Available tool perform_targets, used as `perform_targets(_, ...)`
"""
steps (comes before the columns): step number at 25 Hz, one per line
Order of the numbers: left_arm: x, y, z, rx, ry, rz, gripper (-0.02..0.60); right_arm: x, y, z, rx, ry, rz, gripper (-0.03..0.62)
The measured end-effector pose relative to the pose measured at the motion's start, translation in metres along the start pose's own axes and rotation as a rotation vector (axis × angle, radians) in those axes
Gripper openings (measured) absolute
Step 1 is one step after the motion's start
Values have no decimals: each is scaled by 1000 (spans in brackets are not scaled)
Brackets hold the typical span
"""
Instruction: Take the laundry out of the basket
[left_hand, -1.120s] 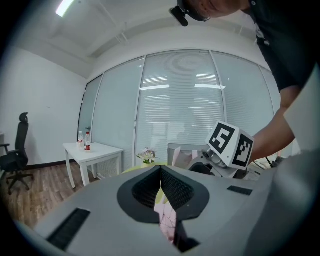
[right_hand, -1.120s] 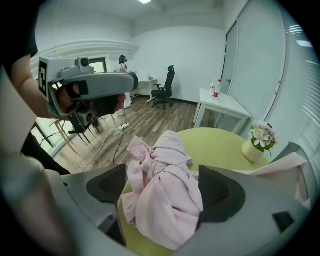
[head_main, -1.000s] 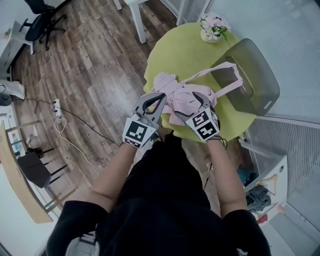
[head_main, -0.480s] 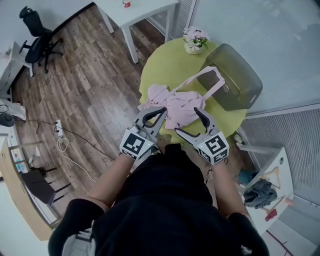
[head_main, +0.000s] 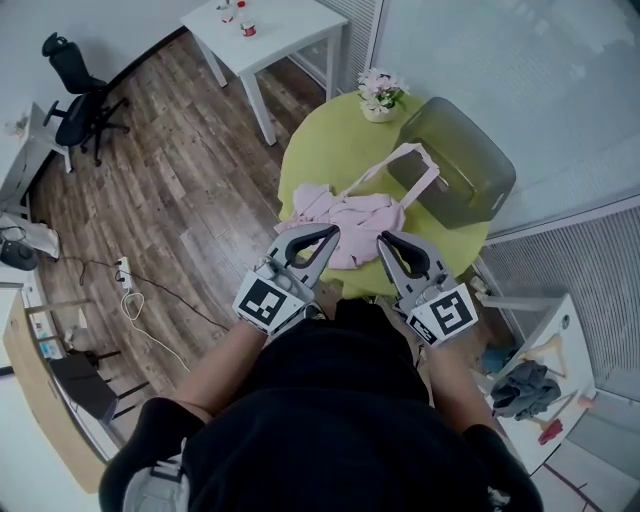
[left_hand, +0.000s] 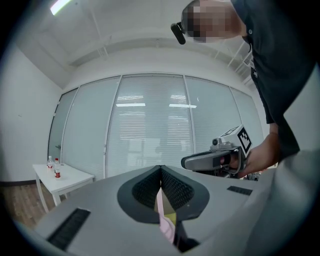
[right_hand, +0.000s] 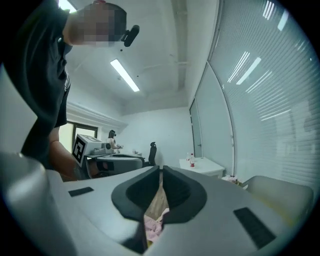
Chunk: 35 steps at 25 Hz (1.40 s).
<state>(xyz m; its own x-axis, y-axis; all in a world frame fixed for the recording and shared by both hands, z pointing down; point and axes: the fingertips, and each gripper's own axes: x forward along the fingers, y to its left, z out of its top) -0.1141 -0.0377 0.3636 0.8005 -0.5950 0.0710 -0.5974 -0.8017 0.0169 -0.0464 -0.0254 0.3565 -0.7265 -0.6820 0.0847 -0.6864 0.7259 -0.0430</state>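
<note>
the round green bench (head_main: 330, 140) fills the upper middle of the head view. the laundry (head_main: 352, 216), a pink garment, lies spread on the bench's near half, outside the basket (head_main: 458, 172), with one thin pink strap running up to the basket's mouth. the basket is grey and see-through and sits at the bench's right edge. a flower pot (head_main: 378, 98) stands at the bench's far edge, just beside the basket.

the left tongs (head_main: 330, 233) and right tongs (head_main: 383, 240) are held side by side over the near rim of the bench, tips pointing at the laundry. in its own view the left tongs (left_hand: 160, 171) are closed tip to tip with nothing clamped; pink cloth and green bench show through the gap behind the tips. the right tongs (right_hand: 160, 172) are likewise closed and empty, with pink cloth seen beyond.

a white table (head_main: 270, 28) is at the top, a chair (head_main: 72, 88) at the upper left.
</note>
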Motion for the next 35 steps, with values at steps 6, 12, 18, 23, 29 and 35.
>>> perform_targets(6,9,-4,9,-1,-41,-22,11,0,-4,14,-60,-53,-51,23)
perform_targets(12,12,-7,11,-1,-58,-29,11,-1,-3,19,-49,-60,-39,22)
perform_targets(18,8,-7,12,-5,-58,-28,11,0,1,18,-31,-58,-41,22)
perform_targets(23,6,-3,9,-1,-56,-14,11,3,-1,15,-37,-56,-61,23)
perform_targets(29,6,-1,9,9,-59,-15,11,5,-2,14,-36,-54,-69,23)
perform_targets(35,11,2,9,10,-60,-16,11,10,-2,12,-30,-62,-77,23)
